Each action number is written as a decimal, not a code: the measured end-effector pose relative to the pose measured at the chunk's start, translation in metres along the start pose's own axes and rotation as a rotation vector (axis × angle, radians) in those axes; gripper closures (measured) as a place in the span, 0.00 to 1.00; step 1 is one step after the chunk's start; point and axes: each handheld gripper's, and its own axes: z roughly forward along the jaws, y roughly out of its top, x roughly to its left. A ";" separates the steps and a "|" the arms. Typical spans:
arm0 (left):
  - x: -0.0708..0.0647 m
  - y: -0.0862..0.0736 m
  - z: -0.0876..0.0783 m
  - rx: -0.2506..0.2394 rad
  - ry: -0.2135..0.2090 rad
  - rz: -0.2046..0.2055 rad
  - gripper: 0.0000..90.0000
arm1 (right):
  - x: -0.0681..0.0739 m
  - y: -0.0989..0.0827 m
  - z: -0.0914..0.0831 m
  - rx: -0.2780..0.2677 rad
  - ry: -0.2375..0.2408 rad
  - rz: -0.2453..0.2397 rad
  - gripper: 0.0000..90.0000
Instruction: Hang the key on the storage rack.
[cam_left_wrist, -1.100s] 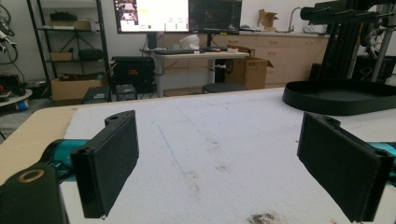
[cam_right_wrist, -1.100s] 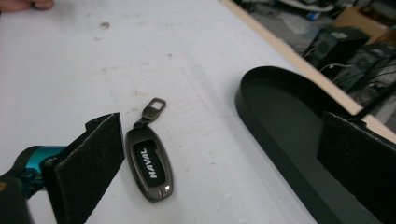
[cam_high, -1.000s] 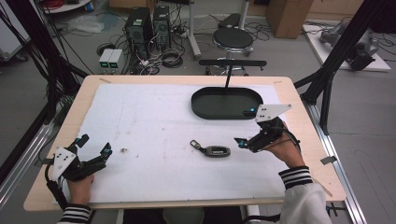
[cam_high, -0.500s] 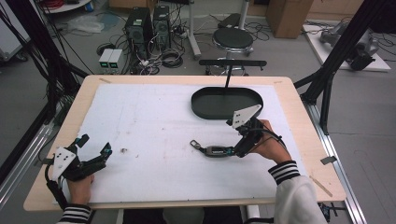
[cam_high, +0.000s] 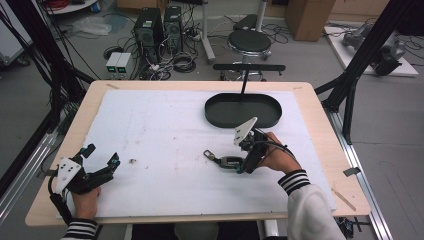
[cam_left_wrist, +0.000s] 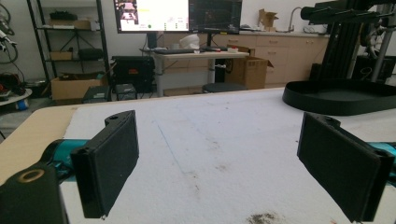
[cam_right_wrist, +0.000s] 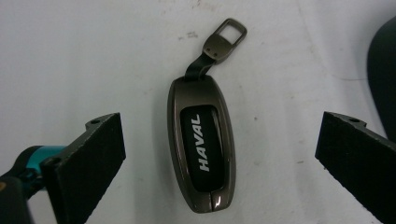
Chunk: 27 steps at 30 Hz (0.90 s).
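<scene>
Dark metallic key fob (cam_right_wrist: 201, 154), "HAVAL" lettering, lying between spread right gripper (cam_right_wrist: 219, 163) jaws.

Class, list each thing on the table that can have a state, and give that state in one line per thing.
Car key fob: lying flat on the white mat, label side up, not gripped.
Fob's strap clip: stretched out away from the fob, flat on the mat.
Black oval tray: upright, nothing in it.
Left gripper: open, holding nothing.
Right gripper: open, its fingers either side of the fob, not touching it.
</scene>
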 end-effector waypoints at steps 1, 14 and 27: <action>0.000 0.000 0.000 0.000 0.000 0.000 0.15 | 0.000 0.000 0.002 0.015 0.004 -0.009 0.01; 0.000 0.000 0.000 0.002 -0.001 -0.001 0.15 | 0.001 0.009 0.023 0.150 0.012 -0.051 0.03; 0.000 0.000 0.000 0.003 -0.001 0.000 0.15 | -0.001 0.013 0.030 0.217 0.068 -0.052 0.28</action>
